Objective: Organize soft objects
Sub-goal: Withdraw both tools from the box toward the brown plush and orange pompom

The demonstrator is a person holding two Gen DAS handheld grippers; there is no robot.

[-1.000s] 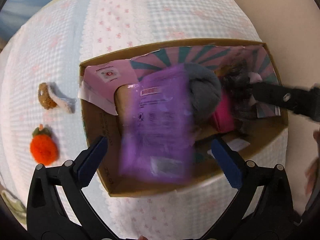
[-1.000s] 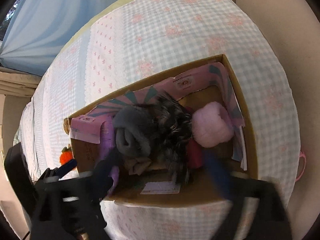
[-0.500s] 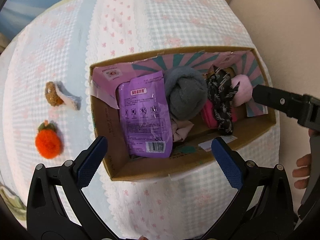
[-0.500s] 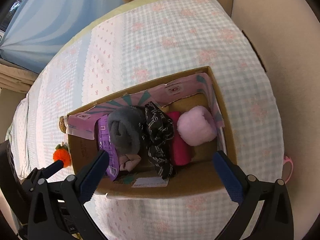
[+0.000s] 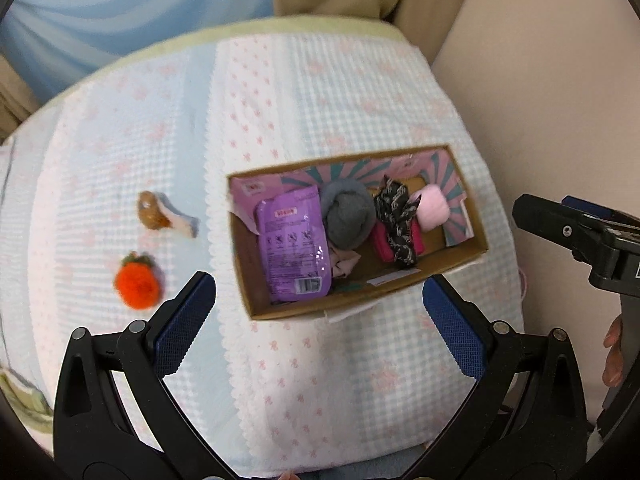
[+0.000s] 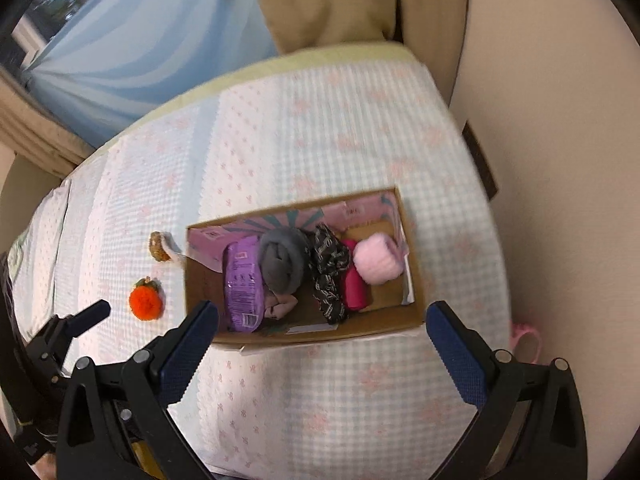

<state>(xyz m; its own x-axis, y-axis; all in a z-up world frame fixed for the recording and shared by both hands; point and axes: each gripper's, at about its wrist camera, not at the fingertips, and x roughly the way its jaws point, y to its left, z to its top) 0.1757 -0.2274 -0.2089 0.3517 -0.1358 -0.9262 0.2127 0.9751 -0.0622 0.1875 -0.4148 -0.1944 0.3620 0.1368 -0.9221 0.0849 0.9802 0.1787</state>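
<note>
A cardboard box (image 5: 460, 267) (image 6: 200, 280) lies on the checked bedspread. Inside it are a purple packet (image 5: 292, 248) (image 6: 240, 276), a grey rolled cloth (image 5: 347, 216) (image 6: 282, 258), a black patterned cloth (image 5: 396, 216) (image 6: 330, 264), a magenta roll (image 5: 380, 244) (image 6: 354, 284) and a pink fluffy roll (image 5: 432, 207) (image 6: 378, 260). Left of the box, an orange plush fruit (image 5: 137, 286) (image 6: 145, 300) and a brown-and-white plush (image 5: 160, 213) (image 6: 161, 246) rest on the bed. My left gripper (image 5: 320, 312) and right gripper (image 6: 320, 340) hover open above the near bed edge, holding nothing.
The bed (image 5: 320, 100) ends at a beige wall (image 5: 540, 80) on the right and a blue curtain (image 5: 120, 8) at the back. A pink loop (image 6: 528, 342) lies at the bed's right edge. A person's fingers (image 5: 612, 356) hold the right gripper's handle.
The purple packet dropped from my left gripper into the box. Both grippers have pulled back and up from the box, which now looks smaller and farther away.
</note>
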